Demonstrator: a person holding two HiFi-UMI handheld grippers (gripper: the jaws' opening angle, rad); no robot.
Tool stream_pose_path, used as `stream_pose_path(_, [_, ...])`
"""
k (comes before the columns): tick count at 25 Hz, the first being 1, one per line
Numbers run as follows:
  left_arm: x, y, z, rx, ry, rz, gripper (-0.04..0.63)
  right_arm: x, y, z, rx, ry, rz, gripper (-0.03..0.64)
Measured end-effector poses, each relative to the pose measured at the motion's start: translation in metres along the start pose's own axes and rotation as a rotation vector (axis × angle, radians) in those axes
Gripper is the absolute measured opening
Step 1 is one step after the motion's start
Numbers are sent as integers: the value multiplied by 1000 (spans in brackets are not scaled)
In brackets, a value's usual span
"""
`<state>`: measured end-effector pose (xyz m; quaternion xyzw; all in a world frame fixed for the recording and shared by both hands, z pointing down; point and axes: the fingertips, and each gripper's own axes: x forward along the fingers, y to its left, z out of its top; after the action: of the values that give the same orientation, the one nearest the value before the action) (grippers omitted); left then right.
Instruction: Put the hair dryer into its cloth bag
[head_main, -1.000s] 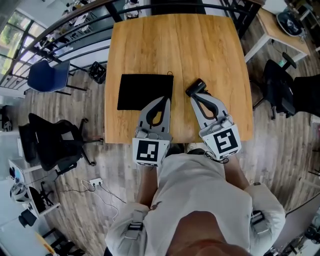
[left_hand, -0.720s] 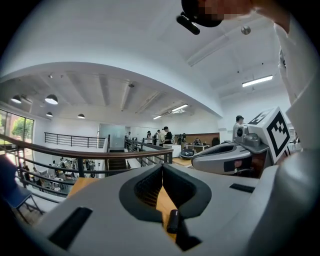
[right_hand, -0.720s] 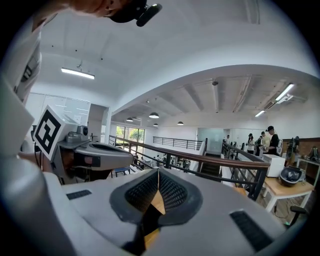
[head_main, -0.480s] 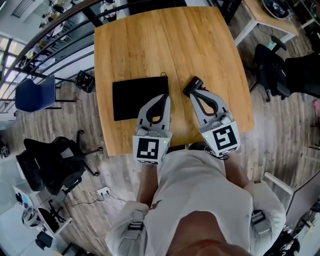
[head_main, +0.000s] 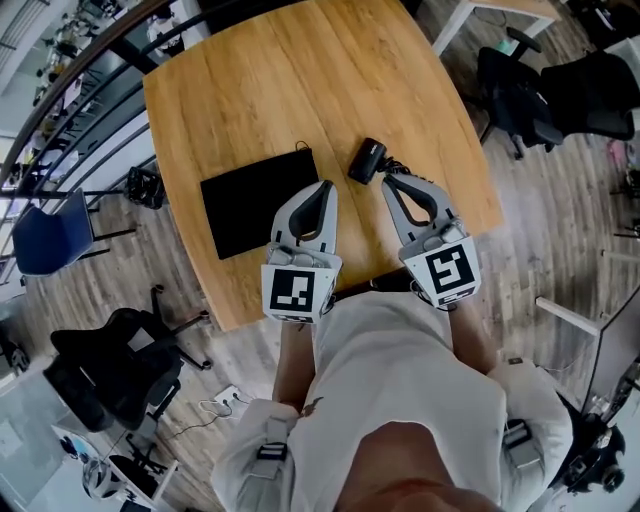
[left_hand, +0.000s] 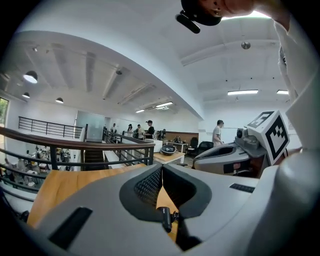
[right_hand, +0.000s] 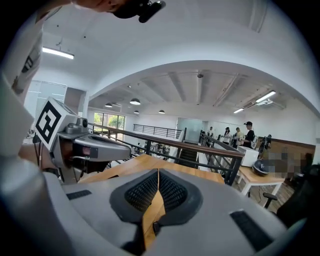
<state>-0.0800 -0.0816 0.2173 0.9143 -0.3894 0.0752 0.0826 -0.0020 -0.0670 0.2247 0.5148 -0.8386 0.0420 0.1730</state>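
A black cloth bag (head_main: 245, 205) lies flat on the wooden table (head_main: 280, 90), left of centre. The black hair dryer (head_main: 367, 160) lies to the bag's right, its cord curled beside it. My left gripper (head_main: 325, 188) hovers by the bag's right edge, with its jaws shut and empty; its own view shows the tips (left_hand: 161, 172) meeting over the wood. My right gripper (head_main: 387, 180) points at the hair dryer from just short of it, also shut on nothing, its tips (right_hand: 158, 174) together. Neither gripper view shows the bag or the dryer.
Black office chairs stand right of the table (head_main: 520, 90) and at the lower left (head_main: 110, 360), and a blue chair (head_main: 50, 235) stands to the left. A dark railing (head_main: 80, 90) runs past the table's far left side. Several people (left_hand: 149, 129) stand far off.
The head view has swung, so the table sits turned and further left in the picture. Both grippers have dipped toward the table, still shut, at the bag's edge and by the dryer.
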Motion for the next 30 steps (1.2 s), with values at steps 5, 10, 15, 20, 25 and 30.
stream_pose_path(5, [15,-13,-5,9,21,-44,19,-7,-14,-15,26,29,-29,21])
stream_pose_path(10, [30,-23,-20,15,55,-55,20,-5,-29,-39,32,63,-28,21])
stream_pose_path(15, [44,-32,-35,-21,80,-45,19,1,-45,-62,59,93,-9,21])
stream_pose_path(20, [61,-41,-47,-14,123,-61,20,5,-63,-81,55,124,-2,21])
stream_pose_path(25, [74,-52,-61,-23,160,-80,20,5,-74,-95,74,145,1,21])
stream_pose_path(30, [84,-59,-78,-10,193,-95,20,6,-81,-112,86,161,1,21])
